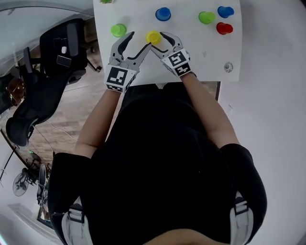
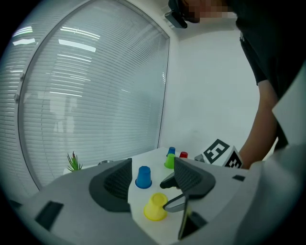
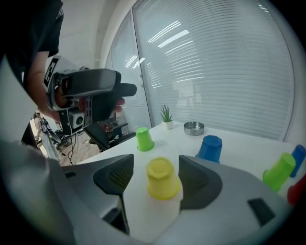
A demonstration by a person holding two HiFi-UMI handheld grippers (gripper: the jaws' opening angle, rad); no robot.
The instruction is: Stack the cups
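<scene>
One yellow cup (image 3: 162, 178) stands between right hand-held gripper (image 3: 156, 168) jaws.

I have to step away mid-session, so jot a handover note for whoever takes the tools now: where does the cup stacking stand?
Left tool: open, empty, tips beside the yellow cup.
Right tool: open, straddling the yellow cup, pads not pressing it.
Cups: six, upside down, apart on the white table: yellow cup, left green cup, middle blue cup, right green cup, far-right blue cup, red cup.
Done: nothing stacked.
To do: grip the yellow cup, then stack all six.
</scene>
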